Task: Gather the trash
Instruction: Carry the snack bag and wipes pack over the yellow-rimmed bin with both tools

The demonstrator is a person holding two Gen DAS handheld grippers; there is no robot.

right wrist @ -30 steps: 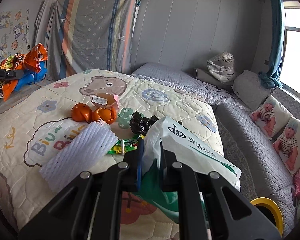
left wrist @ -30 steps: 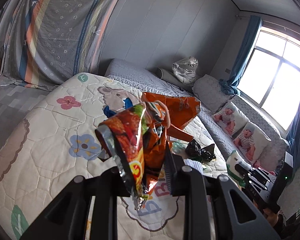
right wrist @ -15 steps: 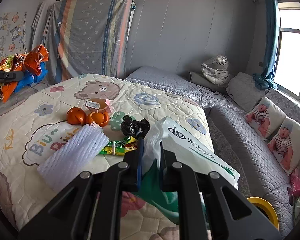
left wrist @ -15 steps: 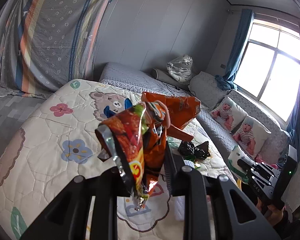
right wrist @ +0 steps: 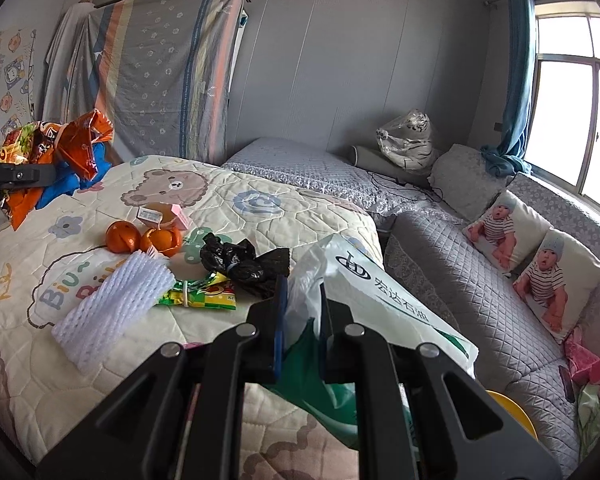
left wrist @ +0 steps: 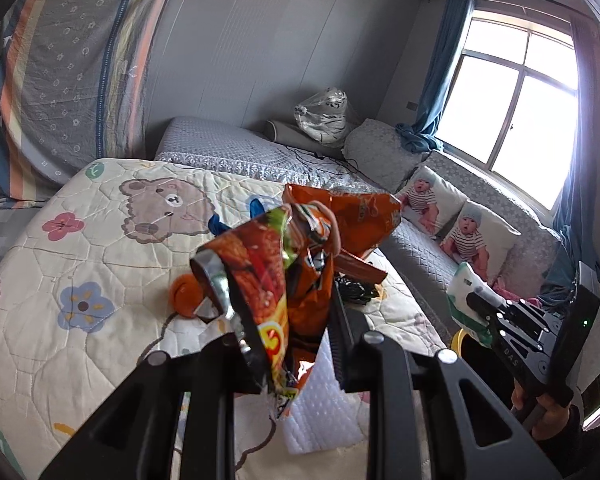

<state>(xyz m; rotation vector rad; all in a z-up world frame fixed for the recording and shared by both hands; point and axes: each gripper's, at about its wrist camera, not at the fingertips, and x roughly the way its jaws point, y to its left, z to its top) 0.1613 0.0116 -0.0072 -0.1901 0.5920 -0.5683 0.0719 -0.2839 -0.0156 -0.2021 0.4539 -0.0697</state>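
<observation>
My left gripper point(left wrist: 296, 332) is clamped on a bunch of crumpled snack wrappers point(left wrist: 296, 264), orange and red foil with a scrap of blue behind; the bundle sticks up from between the jaws and hangs clear of the bed. Past it and below, on the cartoon quilt point(left wrist: 80, 264), I see an orange peel point(left wrist: 184, 298) just left of the wrappers and a white foam net sleeve point(left wrist: 320, 408) under the fingers.

My right gripper point(right wrist: 300, 316) is closed on the bunched mouth of a white-and-green plastic bag point(right wrist: 380, 296), which drapes away to the right of the jaws. Ahead and to the left of that claw lies the rest of the trash: a crumpled black bag point(right wrist: 244, 264) nearest, a green-yellow candy wrapper point(right wrist: 202, 294) beside it, the foam sleeve further left, then two orange peels point(right wrist: 142, 238) and a small pink box point(right wrist: 168, 216) beyond. Far left, the other claw holds its wrappers in the air above the quilt's edge.
</observation>
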